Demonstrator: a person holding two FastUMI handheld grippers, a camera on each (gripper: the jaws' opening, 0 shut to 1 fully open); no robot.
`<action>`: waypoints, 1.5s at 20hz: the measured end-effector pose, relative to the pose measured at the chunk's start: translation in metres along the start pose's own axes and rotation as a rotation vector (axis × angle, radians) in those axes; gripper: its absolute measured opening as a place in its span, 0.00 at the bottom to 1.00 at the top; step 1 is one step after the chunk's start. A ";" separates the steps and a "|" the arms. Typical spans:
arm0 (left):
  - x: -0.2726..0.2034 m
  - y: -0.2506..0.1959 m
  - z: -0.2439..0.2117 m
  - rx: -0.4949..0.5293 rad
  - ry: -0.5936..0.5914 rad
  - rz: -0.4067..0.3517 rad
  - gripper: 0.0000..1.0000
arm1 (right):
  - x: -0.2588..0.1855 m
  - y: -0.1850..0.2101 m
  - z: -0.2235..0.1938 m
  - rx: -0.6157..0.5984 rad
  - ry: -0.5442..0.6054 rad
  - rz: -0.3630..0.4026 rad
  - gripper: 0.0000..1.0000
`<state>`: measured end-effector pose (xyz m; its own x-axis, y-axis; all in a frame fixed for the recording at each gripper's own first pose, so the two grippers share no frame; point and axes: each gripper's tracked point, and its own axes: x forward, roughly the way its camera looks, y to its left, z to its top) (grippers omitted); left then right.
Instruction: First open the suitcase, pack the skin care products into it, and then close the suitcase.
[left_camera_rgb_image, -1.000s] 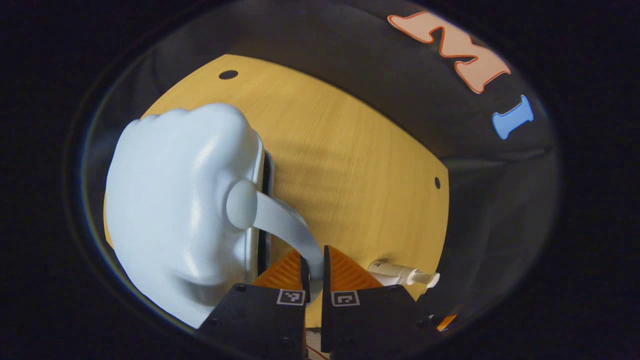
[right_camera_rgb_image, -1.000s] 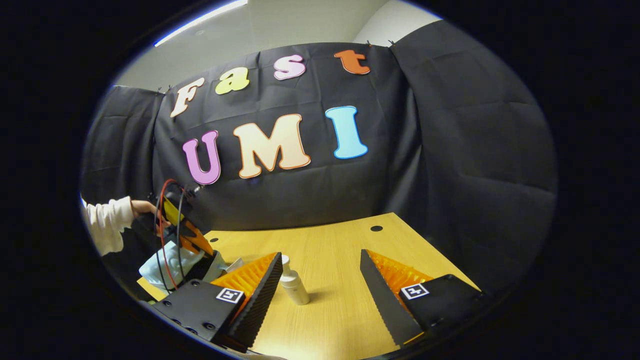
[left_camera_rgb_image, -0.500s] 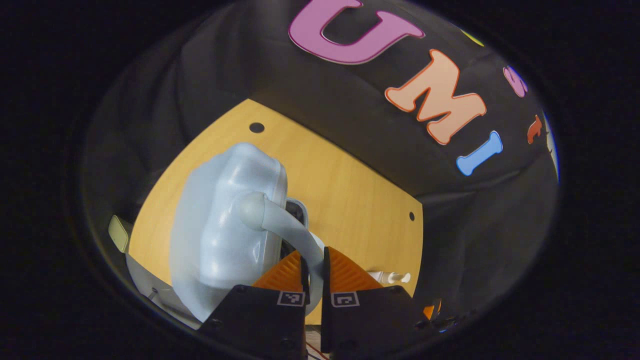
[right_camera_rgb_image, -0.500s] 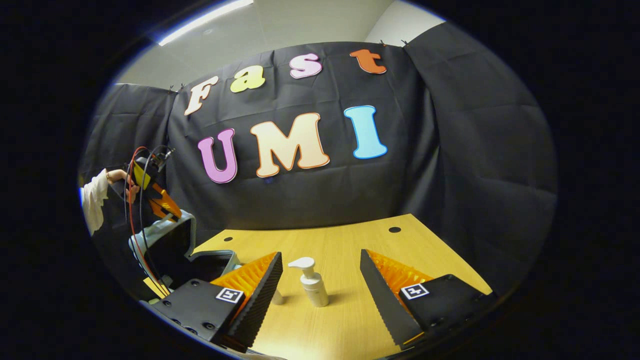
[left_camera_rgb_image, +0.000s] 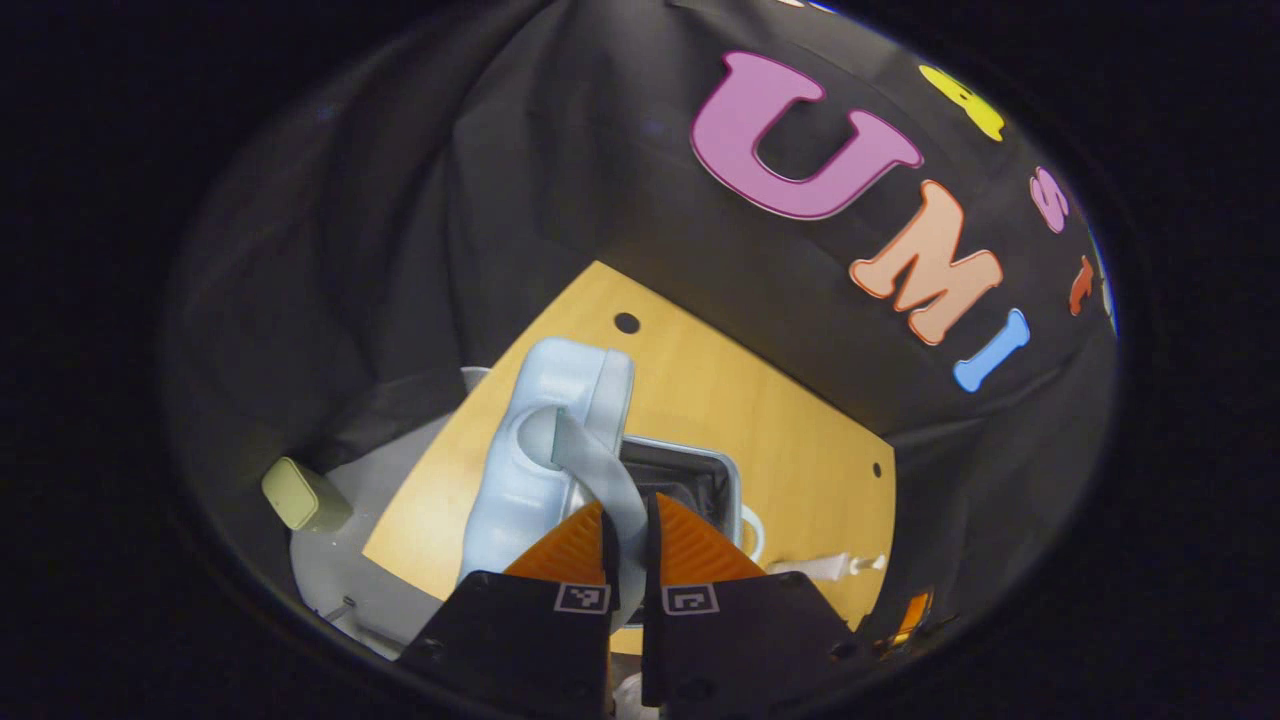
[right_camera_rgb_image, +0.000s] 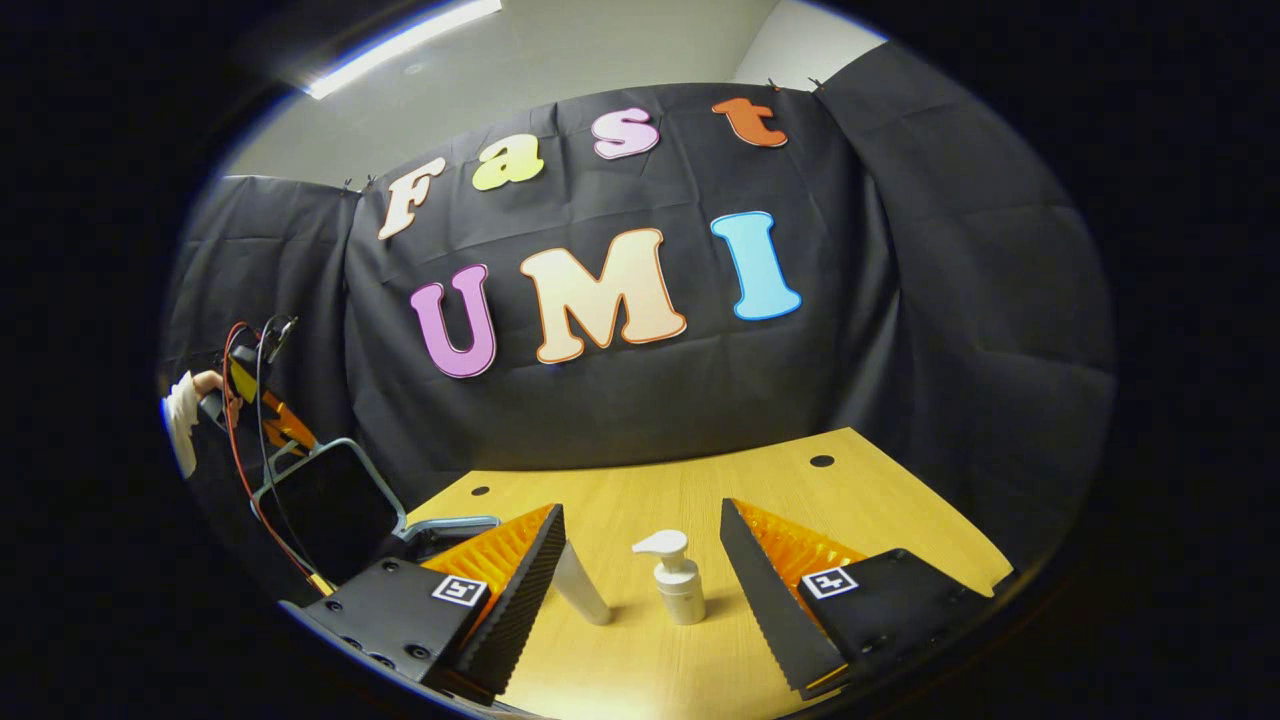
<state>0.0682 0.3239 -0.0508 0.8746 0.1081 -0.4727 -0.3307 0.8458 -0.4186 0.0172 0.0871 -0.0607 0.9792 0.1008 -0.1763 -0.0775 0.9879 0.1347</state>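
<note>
The pale blue suitcase stands open: its lid (left_camera_rgb_image: 545, 450) is raised upright over the dark-lined base (left_camera_rgb_image: 690, 480). My left gripper (left_camera_rgb_image: 628, 535) is shut on the lid's handle (left_camera_rgb_image: 590, 465). In the right gripper view the raised lid (right_camera_rgb_image: 325, 505) shows its dark inside at far left, with the left gripper (right_camera_rgb_image: 265, 415) and a hand on top of it. A white pump bottle (right_camera_rgb_image: 677, 580) and a white tube (right_camera_rgb_image: 580, 590) stand on the table. My right gripper (right_camera_rgb_image: 640, 585) is open just in front of them, holding nothing.
The wooden table (right_camera_rgb_image: 700, 500) has small round holes near its back corners and ends at the black cloth wall. Off the table's left side a pale floor and a small greenish box (left_camera_rgb_image: 300, 493) are seen. A white pump bottle (left_camera_rgb_image: 830, 567) lies low right in the left gripper view.
My left gripper has swung the lid up by its handle from nearly closed to upright, baring the dark interior. The right gripper has drifted so the pump bottle and tube sit between its fingers.
</note>
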 end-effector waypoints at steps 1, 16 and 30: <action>-0.001 0.016 0.002 -0.001 -0.007 0.011 0.04 | 0.001 0.004 0.000 -0.001 -0.001 -0.003 0.98; 0.047 0.203 -0.034 -0.115 -0.078 0.039 0.05 | 0.015 0.050 0.001 0.032 0.007 -0.039 0.97; 0.104 0.223 -0.102 -0.160 -0.018 -0.006 0.22 | 0.023 0.076 -0.018 -0.010 0.073 0.005 0.97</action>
<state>0.0495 0.4703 -0.2718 0.8825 0.1144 -0.4563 -0.3767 0.7527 -0.5399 0.0306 0.1663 -0.0720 0.9624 0.1136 -0.2465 -0.0844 0.9884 0.1262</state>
